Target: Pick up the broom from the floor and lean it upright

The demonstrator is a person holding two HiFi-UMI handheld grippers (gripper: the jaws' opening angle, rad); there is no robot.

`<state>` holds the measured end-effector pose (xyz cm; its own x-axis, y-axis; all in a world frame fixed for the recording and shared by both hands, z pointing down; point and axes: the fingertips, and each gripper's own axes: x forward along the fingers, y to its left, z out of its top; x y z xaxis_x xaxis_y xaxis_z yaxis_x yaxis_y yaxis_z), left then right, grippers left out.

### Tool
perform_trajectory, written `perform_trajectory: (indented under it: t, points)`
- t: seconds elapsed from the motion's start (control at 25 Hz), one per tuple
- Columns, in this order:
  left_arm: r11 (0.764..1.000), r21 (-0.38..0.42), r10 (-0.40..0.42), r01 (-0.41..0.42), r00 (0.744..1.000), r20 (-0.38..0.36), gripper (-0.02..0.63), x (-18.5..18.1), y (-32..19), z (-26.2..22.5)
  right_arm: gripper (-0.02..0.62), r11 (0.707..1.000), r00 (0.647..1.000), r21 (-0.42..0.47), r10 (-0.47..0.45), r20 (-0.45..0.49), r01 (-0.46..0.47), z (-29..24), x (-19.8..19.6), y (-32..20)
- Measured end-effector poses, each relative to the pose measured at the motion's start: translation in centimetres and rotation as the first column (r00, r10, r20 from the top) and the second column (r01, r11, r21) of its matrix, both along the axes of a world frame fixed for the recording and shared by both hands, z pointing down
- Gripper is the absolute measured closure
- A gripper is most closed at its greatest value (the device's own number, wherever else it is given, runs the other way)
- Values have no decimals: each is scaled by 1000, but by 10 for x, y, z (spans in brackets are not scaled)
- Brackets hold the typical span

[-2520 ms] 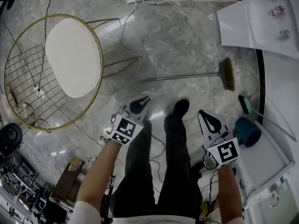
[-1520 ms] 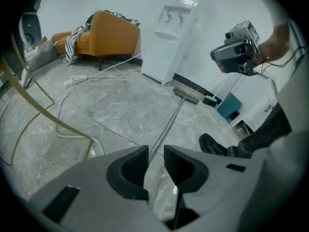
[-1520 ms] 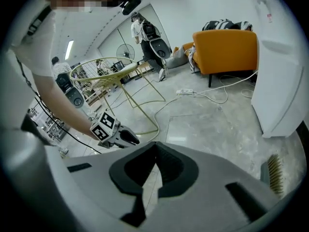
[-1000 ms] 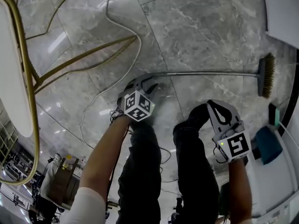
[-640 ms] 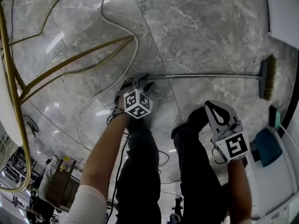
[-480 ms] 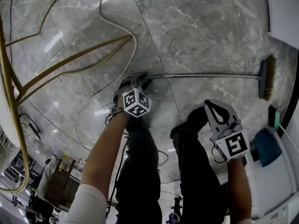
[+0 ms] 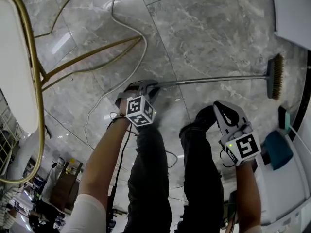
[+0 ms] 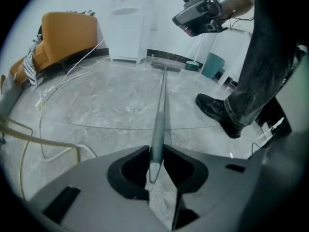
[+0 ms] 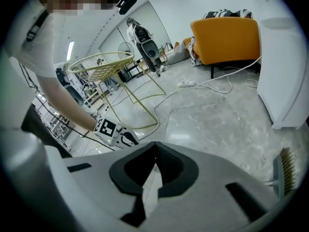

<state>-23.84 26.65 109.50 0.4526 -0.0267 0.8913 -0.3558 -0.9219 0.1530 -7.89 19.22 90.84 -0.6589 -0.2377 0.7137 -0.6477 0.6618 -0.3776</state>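
So far, only the first step looks done. Pinches the long broom with thin grey metal handle and brown bristle head (image 7: 218, 79) at the very end of its handle with the left tongs (image 7: 147, 85). Having just been closing, now sits narrow on the rod, with both pads pressing its tip from two sides. Lies otherwise stretched across the grey marble floor (image 7: 209, 28), with the bristle head far to the right, close to the white furniture (image 7: 291, 8) at the picture edge. Looks slightly raised at the gripped end, yet hard to tell surely; bristle head apparently not yet off the floor. Holds the right tongs (image 7: 222, 108) pressed fully together with nothing between, beside the dark shoe (image 7: 197, 120), apart from the handle and taking no part in the grip.

Remains almost the whole task: to lift the handle end, to swing the broom up onto its bristles, and then to lean it upright against some support. Probably needs a firm pinch, because of the long rod held only at its tip. Needs also some care with the gold wire chair with white seat (image 7: 19, 67) and the white cable (image 7: 112, 13), both near the gripped end.
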Motion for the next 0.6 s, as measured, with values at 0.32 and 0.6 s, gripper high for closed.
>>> perform_trajectory:
  t: [0.32,0.6]
  points:
    - [999,14,46,-45,998,-37,528,22,-12,-111,594,997,997,31,65,51,-67,-89,-2,-7]
    - [997,44,62,-58,995,-84,529,63,-37,-212,595,986,986,49,155,62,-158,-171,30,-1]
